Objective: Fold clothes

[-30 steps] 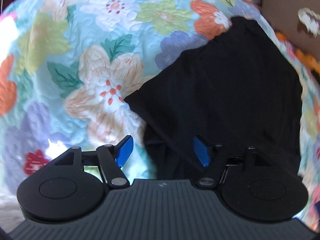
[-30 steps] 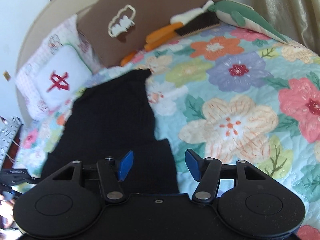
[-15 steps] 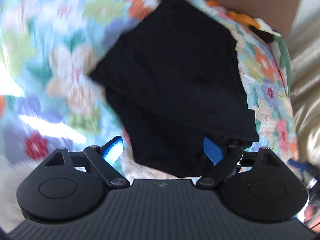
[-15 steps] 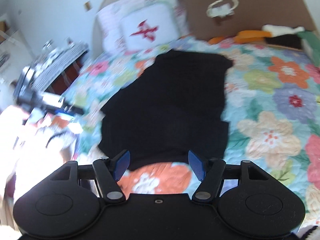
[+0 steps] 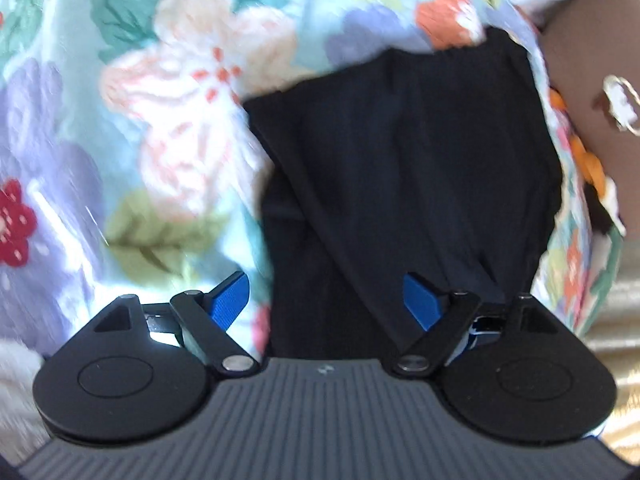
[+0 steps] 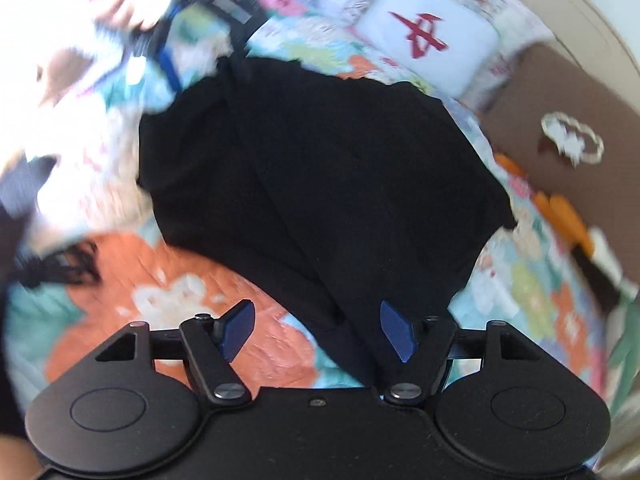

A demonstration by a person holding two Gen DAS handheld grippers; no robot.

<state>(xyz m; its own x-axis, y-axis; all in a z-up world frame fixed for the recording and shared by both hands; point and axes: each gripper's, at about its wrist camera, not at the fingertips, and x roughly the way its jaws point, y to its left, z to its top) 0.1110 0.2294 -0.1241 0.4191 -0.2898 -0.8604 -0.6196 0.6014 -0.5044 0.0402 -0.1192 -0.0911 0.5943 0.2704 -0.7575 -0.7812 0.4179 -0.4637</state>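
On the floral quilt point(image 5: 168, 92) — black garment point(image 5: 400, 168) | left tongs point(image 5: 326, 298), right tongs point(image 6: 318, 330) — spread wide, empty, above its near edge

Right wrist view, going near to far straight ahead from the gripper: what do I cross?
Right gripper, open → orange-flowered patch of the floral quilt → black garment lying spread on the bed → white pillow with a red mark.
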